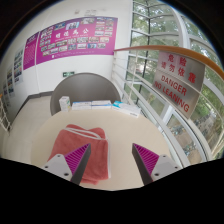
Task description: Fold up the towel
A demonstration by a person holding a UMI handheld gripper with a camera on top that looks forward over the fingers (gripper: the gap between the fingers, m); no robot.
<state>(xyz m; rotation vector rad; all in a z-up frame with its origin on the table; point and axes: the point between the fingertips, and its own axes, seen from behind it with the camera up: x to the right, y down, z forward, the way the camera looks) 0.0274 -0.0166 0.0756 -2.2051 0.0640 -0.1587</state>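
Note:
A pink-red towel (83, 150) lies on the white table (125, 135), bunched into a long strip that runs from ahead of the left finger back under it. My gripper (113, 164) is open and empty above the table's near part. The left finger (76, 159) hovers over the towel's right edge. The right finger (150, 160) is over bare table. Nothing is between the fingers but the table top.
A grey chair (82, 90) stands at the table's far side. Small items, among them a dark cup-like thing (64, 102) and a flat white thing (125, 108), lie near the far edge. A glass wall with a red DANGER WARNING sign (176, 85) runs along the right.

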